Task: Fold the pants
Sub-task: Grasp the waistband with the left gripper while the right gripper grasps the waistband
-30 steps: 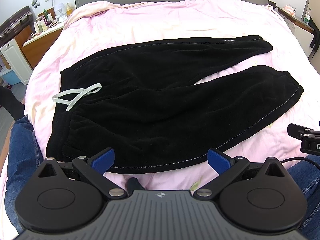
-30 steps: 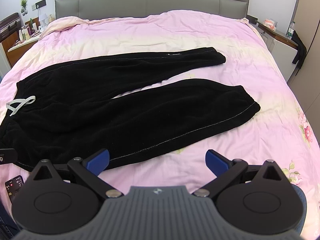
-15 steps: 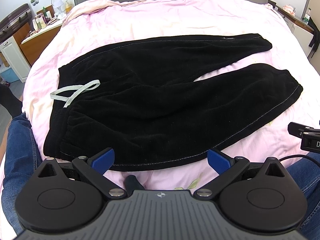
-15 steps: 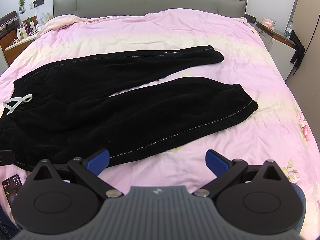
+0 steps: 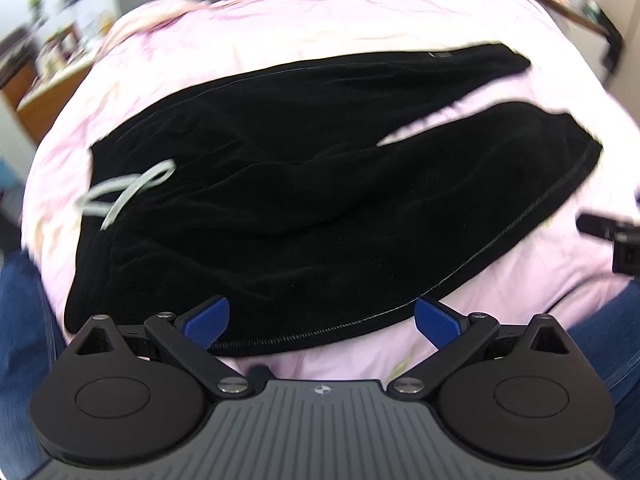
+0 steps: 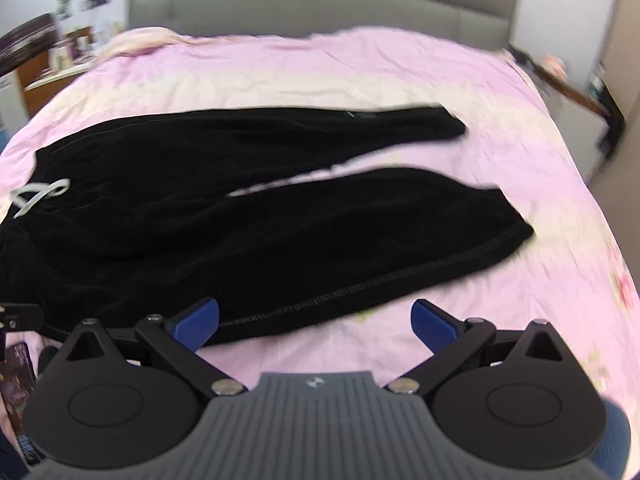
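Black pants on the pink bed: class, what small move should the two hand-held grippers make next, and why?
Probably lower both onto the near edge of the black pants. The pants lie flat and unfolded on the pink bedspread, legs spread apart. The left hand-held gripper and right hand-held gripper are open, empty, just short of the near leg's seam.

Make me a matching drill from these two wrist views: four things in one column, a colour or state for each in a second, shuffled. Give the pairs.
1. pants
2. drawstring
3. left claw
4. headboard

A. grey, behind the pink bedding
B. open, holding nothing
C. black, spread flat, legs apart
D. pale, lying by the waistband

Pairs: 1-C, 2-D, 3-B, 4-A
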The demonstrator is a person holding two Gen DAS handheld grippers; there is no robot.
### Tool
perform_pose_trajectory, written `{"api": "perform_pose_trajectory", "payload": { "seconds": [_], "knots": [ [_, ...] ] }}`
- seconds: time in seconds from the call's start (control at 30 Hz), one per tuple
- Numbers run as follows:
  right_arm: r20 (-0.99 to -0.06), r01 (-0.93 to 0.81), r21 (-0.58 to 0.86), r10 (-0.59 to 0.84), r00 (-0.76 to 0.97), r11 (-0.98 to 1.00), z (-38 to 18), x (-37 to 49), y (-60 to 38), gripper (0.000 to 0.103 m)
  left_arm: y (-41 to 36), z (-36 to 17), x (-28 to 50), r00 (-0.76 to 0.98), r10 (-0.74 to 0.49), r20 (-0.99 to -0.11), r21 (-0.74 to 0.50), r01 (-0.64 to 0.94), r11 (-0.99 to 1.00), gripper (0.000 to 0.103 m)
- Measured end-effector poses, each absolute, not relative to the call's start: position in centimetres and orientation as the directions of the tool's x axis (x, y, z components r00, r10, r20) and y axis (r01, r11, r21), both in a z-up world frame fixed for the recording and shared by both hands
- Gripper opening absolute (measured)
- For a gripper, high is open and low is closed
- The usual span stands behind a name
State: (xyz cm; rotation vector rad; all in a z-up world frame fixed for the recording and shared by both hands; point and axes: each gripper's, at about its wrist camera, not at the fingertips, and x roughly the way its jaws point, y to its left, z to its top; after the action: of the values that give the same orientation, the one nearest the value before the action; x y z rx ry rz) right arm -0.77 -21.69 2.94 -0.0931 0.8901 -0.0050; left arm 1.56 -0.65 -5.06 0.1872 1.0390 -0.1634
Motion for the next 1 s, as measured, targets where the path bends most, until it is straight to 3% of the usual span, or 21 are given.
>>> {"api": "perform_pose_trajectory", "payload": {
  "seconds": [0.23,0.4,0.5,0.67,0.83,1.0],
  "knots": [
    [-0.678,-0.387,-0.427,-0.006,0.735,0.817,-1.9,-1.1,-19.1,0.098,-2.2,-10.6,1.9,0.474,-0.051,-0.879,0.185,0.438,0.88,0.103],
    [-0.644,-0.635,-0.623,0.16,0.748,0.457,-6.4,-3.3,-18.2,0.098,-2.5,-13.8,1.6,0.453,-0.074,-0.889,0.213,0.549,0.808,0.103],
    [-0.623,-0.648,-0.724,0.179,0.761,0.235,-9.5,-3.8,-18.2,0.098,-2.5,-14.8,1.2,0.483,-0.102,-0.87,0.253,0.612,0.749,0.103],
    [-0.688,-0.702,-0.712,0.186,0.701,0.009,-13.2,-3.1,-19.0,0.097,-2.3,-17.1,1.7,0.523,-0.04,-0.851,0.368,0.65,0.665,0.103],
    [-0.64,-0.647,-0.761,0.227,0.734,-0.05,-15.6,-1.7,-19.7,0.096,-1.8,-18.9,1.8,0.522,-0.048,-0.852,0.4,0.707,0.584,0.103],
    [-0.611,-0.63,-0.777,0.26,0.748,-0.012,-16.4,0.7,-20.5,0.096,-1.1,-20.2,1.2,0.574,-0.004,-0.819,0.506,0.725,0.468,0.103]
  ]
}}
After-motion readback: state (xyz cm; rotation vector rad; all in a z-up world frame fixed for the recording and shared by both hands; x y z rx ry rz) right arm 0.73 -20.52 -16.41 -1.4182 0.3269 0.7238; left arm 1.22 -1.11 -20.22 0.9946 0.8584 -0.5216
